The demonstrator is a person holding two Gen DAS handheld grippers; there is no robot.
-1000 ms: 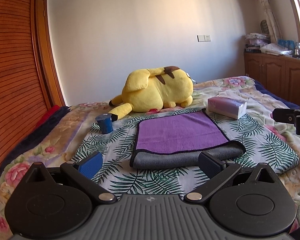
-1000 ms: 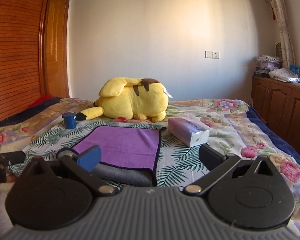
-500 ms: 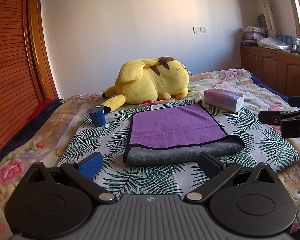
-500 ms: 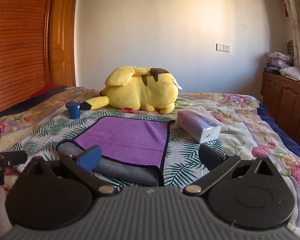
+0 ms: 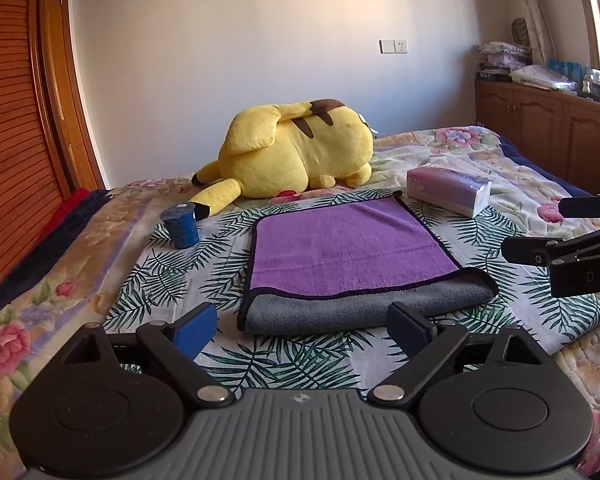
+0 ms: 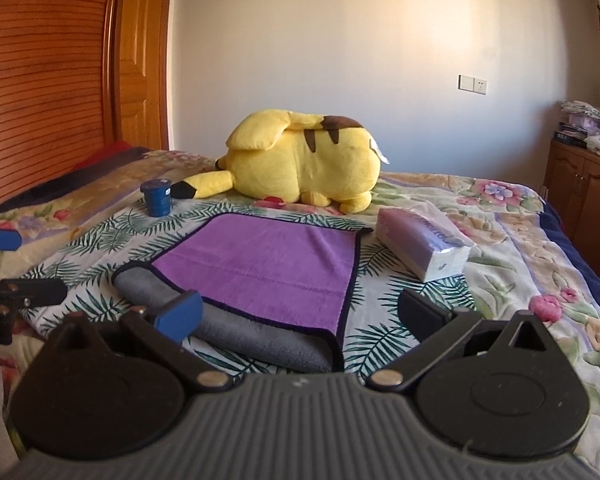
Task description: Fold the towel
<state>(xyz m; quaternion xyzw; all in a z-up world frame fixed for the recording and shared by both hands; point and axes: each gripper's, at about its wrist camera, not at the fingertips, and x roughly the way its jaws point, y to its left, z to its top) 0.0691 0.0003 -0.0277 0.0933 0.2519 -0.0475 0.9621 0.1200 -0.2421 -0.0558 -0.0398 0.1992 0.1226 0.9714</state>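
The towel, purple on top with a grey underside and dark edging, lies folded in half on the bed, its grey fold nearest me. It also shows in the right wrist view. My left gripper is open and empty, just in front of the fold. My right gripper is open and empty, above the fold's near right corner. The right gripper also shows in the left wrist view, at the right edge. The left gripper shows in the right wrist view, at the left edge.
A yellow plush toy lies behind the towel. A blue cup stands to its left and a tissue pack lies to its right. The bed has a leaf-print sheet. A wooden wardrobe is at left and cabinets at right.
Both grippers have risen and pulled back a little from the towel. The towel has not moved and both grippers stay open.
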